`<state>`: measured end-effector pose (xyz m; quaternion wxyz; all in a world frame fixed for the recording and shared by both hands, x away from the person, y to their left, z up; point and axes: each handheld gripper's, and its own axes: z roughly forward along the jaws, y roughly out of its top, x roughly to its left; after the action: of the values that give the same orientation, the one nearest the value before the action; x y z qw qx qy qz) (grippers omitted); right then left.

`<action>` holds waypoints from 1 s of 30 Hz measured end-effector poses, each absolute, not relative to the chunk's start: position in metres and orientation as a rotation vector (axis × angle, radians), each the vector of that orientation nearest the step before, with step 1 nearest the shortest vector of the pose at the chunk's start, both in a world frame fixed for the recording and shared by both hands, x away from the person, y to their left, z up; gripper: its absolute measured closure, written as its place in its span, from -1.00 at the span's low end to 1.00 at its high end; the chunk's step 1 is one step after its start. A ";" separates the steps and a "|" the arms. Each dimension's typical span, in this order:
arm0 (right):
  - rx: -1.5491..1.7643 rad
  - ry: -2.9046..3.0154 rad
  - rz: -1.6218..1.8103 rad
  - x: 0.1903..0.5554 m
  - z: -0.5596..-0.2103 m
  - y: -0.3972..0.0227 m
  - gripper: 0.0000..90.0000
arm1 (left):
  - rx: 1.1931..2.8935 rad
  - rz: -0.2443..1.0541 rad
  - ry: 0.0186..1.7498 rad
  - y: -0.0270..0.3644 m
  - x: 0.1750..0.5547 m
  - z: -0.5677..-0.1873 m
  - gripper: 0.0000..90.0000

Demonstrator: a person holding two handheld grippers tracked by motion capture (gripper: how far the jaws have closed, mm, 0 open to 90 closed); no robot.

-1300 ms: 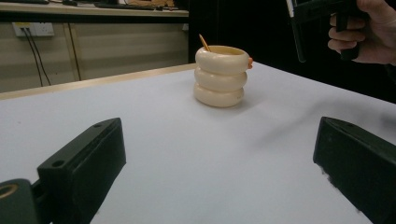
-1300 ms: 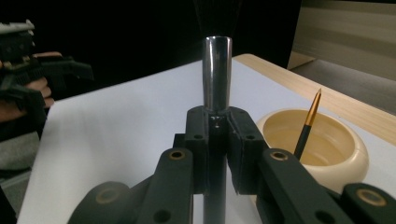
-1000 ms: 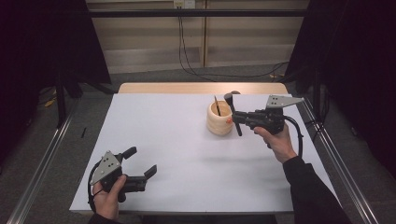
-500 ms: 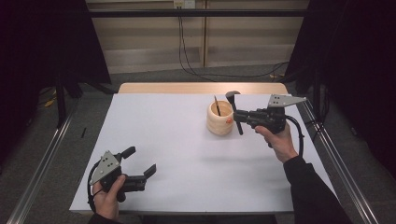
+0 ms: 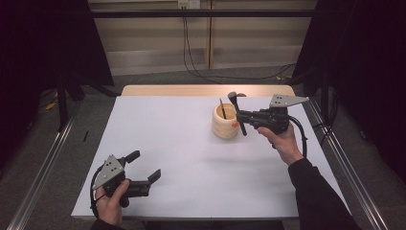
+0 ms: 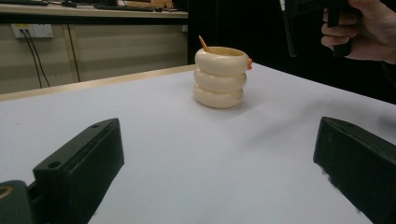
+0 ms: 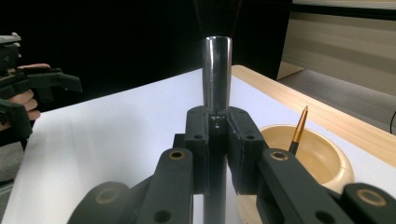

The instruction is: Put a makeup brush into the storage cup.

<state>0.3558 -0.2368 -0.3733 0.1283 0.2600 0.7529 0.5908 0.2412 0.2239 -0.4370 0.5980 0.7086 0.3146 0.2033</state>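
Observation:
A cream ribbed holder stands at the back middle of the white table, with a thin brush leaning inside it. My right gripper hovers just right of the holder, shut on a black makeup brush with a silver ferrule, bristles up. At the front left, my left gripper rests low over the table, open, with nothing between its jaws.
The white table sheet spreads between the two hands. A wooden strip runs along the far edge. Metal rails flank the table, and cables hang at the back wall.

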 end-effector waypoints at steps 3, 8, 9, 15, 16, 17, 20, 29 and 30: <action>0.761 2.178 1.710 0.358 -0.373 -0.236 0.78 | 1.643 0.469 0.726 0.224 0.241 -0.437 -0.96; 0.769 2.157 1.720 0.363 -0.371 -0.237 0.78 | 1.647 0.471 0.730 0.224 0.241 -0.437 -0.96; 0.773 2.153 1.715 0.364 -0.371 -0.237 0.78 | 1.648 0.470 0.727 0.224 0.241 -0.437 -0.96; 0.780 2.126 1.715 0.371 -0.371 -0.236 0.78 | 1.645 0.467 0.724 0.224 0.242 -0.437 -0.96; 0.782 2.123 1.716 0.372 -0.371 -0.236 0.78 | 1.650 0.470 0.724 0.225 0.242 -0.437 -0.96; 0.780 2.121 1.716 0.373 -0.371 -0.236 0.78 | 1.648 0.467 0.724 0.225 0.242 -0.437 -0.96; 0.790 2.112 1.715 0.376 -0.370 -0.236 0.78 | 1.643 0.470 0.725 0.225 0.241 -0.437 -0.96; 0.819 2.102 1.697 0.387 -0.369 -0.234 0.78 | 1.647 0.462 0.717 0.223 0.242 -0.437 -0.95; 0.825 2.097 1.705 0.389 -0.370 -0.234 0.78 | 1.647 0.466 0.719 0.223 0.242 -0.437 -0.95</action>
<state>0.3895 -0.2335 -0.3697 0.1572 0.2884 0.7327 0.5960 0.2421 0.2232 -0.4372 0.5992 0.7101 0.3102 0.2010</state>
